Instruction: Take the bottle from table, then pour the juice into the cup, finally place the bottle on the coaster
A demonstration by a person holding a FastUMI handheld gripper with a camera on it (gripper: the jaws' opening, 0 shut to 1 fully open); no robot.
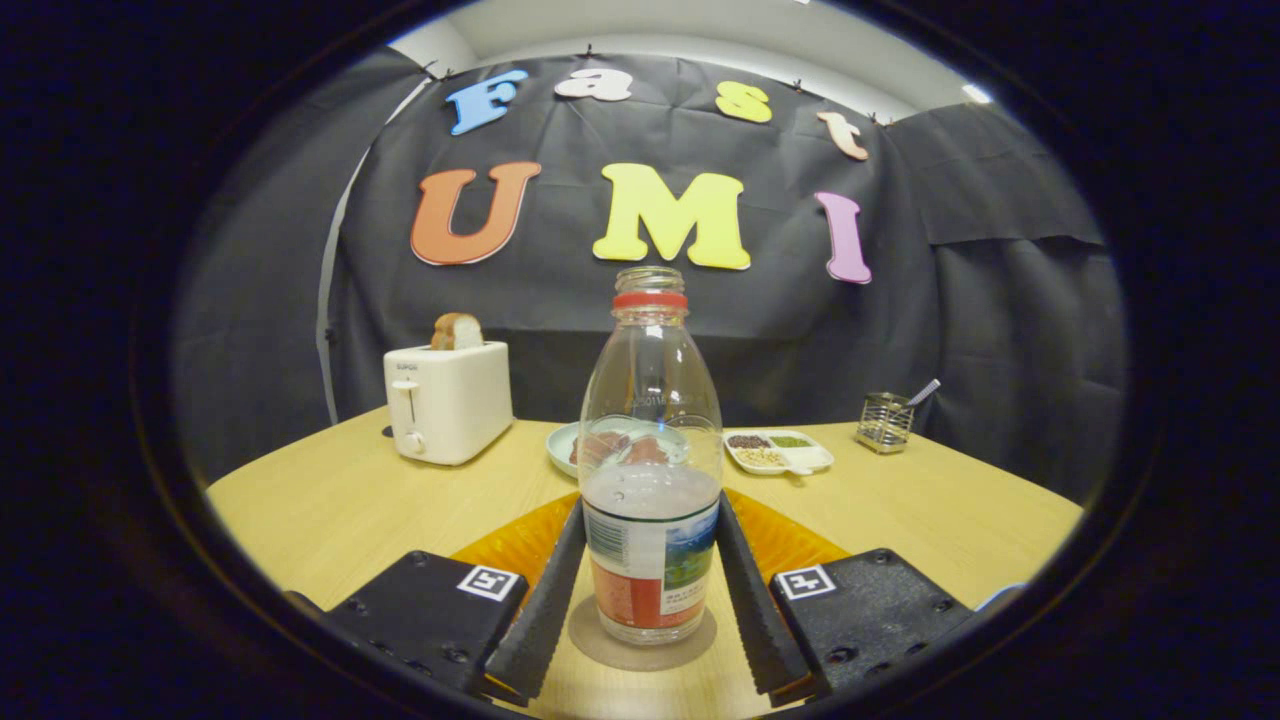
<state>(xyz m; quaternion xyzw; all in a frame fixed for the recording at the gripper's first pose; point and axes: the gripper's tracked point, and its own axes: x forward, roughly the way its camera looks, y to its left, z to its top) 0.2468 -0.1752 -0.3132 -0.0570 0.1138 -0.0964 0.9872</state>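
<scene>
A clear bottle (650, 400) stands upright between my fingers, without a cap and with a red ring on its neck. Pale juice fills it to about half, and a printed label wraps its lower part. Its base rests on a round brownish coaster (598, 648) on the wooden table (330, 510). My gripper (650, 505) holds the bottle at label height. The left finger (545, 600) and the right finger (755, 600) both touch its sides.
An orange ribbed mat (510, 545) lies under the fingertips, behind the coaster. Beyond the bottle are a white toaster (448, 400) with bread, a pale plate (562, 445) of food, a white divided dish (778, 452) and a wire holder (885, 422).
</scene>
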